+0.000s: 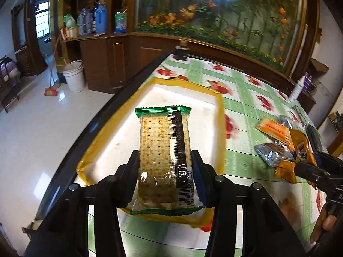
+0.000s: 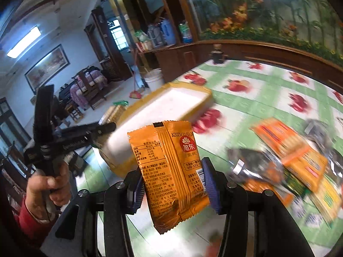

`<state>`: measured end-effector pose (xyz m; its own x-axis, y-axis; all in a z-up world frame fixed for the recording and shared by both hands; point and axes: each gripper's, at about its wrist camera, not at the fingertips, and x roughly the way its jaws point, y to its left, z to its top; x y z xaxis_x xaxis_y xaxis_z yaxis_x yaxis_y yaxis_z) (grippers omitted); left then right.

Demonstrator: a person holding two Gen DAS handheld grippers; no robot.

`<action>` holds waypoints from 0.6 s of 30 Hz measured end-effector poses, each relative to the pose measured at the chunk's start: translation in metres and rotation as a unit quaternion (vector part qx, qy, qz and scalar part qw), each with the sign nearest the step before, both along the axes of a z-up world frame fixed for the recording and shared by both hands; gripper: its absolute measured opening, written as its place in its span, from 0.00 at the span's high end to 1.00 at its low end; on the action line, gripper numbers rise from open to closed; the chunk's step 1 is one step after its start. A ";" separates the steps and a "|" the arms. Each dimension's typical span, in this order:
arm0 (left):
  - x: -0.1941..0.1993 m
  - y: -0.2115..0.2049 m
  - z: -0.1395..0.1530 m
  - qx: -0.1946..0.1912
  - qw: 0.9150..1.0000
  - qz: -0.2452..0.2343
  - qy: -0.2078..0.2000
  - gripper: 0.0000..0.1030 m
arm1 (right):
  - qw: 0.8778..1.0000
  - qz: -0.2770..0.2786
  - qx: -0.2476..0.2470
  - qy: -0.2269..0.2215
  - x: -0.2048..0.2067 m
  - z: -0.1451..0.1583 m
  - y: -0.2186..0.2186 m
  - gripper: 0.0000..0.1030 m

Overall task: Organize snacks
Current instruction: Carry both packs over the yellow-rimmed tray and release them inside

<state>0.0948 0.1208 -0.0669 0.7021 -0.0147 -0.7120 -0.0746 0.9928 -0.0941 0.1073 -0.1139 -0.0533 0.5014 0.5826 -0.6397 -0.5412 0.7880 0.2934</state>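
While I hold both packets above the counter [image 1: 246,111]:
Left gripper [image 1: 165,165]: clamped on my cracker packet [image 1: 164,150] over the tray [image 1: 220,115].
Right gripper [image 2: 173,182]: pinching my orange packet [image 2: 171,167] beside the tray.
Snack pile [image 2: 289,154]: blurred, right of the tray.

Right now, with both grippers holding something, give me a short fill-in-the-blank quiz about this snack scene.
1. The left gripper is shut on a cracker packet with ____ sealed ends.
2. The right gripper is shut on an ____ snack packet.
3. The white tray has a ____ rim.
4. The tablecloth has green checks and ____ fruit.

Missing words: green; orange; yellow; red
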 end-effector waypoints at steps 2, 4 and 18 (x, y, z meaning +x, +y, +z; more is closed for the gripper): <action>0.006 0.010 -0.005 0.001 1.000 0.009 0.004 0.57 | 1.000 0.017 0.010 -0.001 0.011 0.002 0.024 0.52; 0.012 0.019 -0.011 -0.006 1.000 0.018 0.010 0.56 | 0.999 0.033 0.023 0.004 0.027 0.002 0.051 0.52; 0.021 0.040 -0.046 -0.013 0.998 0.038 0.046 0.56 | 0.995 0.069 -0.012 0.067 0.087 -0.062 0.157 0.52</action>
<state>0.1158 0.1606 -0.1128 0.6329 0.0174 -0.7741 -0.1592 0.9813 -0.1081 0.1941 0.0426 -0.1154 0.3277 0.6237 -0.7097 -0.6021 0.7167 0.3518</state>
